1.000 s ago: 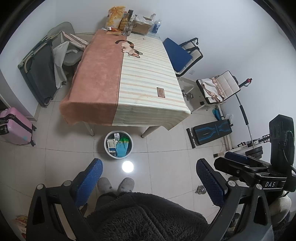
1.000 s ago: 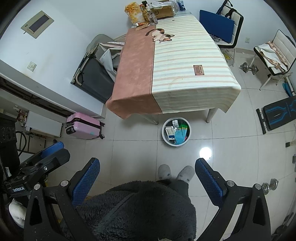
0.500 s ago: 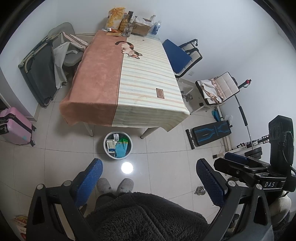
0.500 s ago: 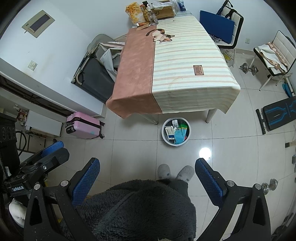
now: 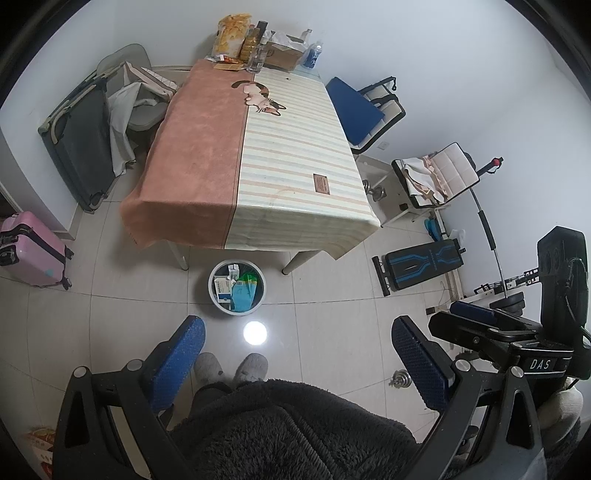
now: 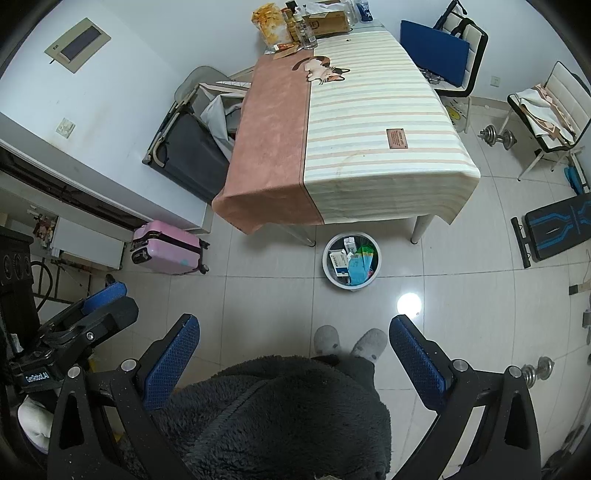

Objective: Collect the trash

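A white round trash bin (image 5: 212,284) (image 6: 325,258) stands on the tiled floor at the near end of the table. Inside it lie a white box (image 5: 222,286) (image 6: 338,260) and blue packets (image 5: 242,295) (image 6: 356,267). My left gripper (image 5: 297,322) is held high over the floor, open and holding nothing, well short of the bin. My right gripper (image 6: 294,319) hovers beside it, also open with nothing between its blue pads. Below both I see the person's dark fleece garment (image 5: 288,428) and grey slippers (image 6: 327,338).
A table (image 5: 295,158) (image 6: 369,122) with a pink and striped cloth carries a snack bag (image 5: 231,33), bottles and a cardboard box (image 5: 284,51) at its far end. A pink suitcase (image 6: 166,251), chairs, a blue bench (image 5: 421,264) and dumbbells (image 6: 496,134) ring the floor.
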`<state>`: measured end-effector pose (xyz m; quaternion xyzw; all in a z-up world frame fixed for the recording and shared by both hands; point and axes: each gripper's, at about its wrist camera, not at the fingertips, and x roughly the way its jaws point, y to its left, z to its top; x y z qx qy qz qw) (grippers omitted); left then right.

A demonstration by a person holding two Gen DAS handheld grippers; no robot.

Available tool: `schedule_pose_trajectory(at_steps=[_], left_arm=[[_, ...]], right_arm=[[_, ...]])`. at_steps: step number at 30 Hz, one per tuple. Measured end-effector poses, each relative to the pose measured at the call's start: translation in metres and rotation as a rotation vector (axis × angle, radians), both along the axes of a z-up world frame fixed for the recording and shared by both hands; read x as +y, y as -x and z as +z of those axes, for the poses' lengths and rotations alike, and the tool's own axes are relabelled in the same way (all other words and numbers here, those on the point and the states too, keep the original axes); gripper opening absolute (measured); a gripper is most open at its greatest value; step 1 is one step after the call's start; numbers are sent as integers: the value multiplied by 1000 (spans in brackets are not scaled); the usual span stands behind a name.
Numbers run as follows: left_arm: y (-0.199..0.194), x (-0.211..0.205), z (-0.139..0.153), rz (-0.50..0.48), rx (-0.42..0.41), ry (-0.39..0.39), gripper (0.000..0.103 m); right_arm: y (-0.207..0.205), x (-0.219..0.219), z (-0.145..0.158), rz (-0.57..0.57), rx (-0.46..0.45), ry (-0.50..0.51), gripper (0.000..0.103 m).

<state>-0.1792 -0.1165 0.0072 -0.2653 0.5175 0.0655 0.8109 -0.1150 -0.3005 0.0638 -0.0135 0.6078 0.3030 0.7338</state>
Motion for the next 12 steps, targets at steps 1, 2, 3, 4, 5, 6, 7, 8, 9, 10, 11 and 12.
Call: schedule_pose_trajectory(at_steps=[1, 2, 3, 4, 5, 6, 7, 8, 9, 10, 11, 12], left_arm=[[0, 0, 0, 0, 0, 0, 103], [0, 0, 0, 0, 0, 0, 103], [-1, -1, 1, 0, -1, -1, 103], [0, 0, 0, 1, 0, 0, 103], [0, -1, 0, 1, 0, -1, 103], [0, -1, 0, 2, 0, -1, 103], [0, -1, 1, 2, -3, 0, 103], [1, -2, 1, 4, -5, -2, 103], [1, -3, 3, 6, -8, -6, 103], [1, -4, 4, 7, -11, -8, 103], [1, -5, 5, 9, -14, -8, 103], [1, -5, 6, 10, -15, -10, 103]], right_arm=[[0, 0, 0, -1, 0, -1, 103], [0, -1, 0, 2, 0, 0, 103], [0, -1, 0, 1, -1, 0, 103], [0, 0, 0, 1, -1, 0, 103], [1, 0, 0, 0, -1, -1, 103], [1, 0, 0, 0, -1, -1, 103], [1, 1, 0, 0, -1, -1, 103], [0, -1, 0, 5, -1, 0, 103], [-1, -3, 1, 11, -2, 1, 103], [-1, -3, 1, 10, -1, 0, 103], [-1, -3, 1, 10, -1, 0, 103], [-1, -3, 1, 9, -2, 0, 103]])
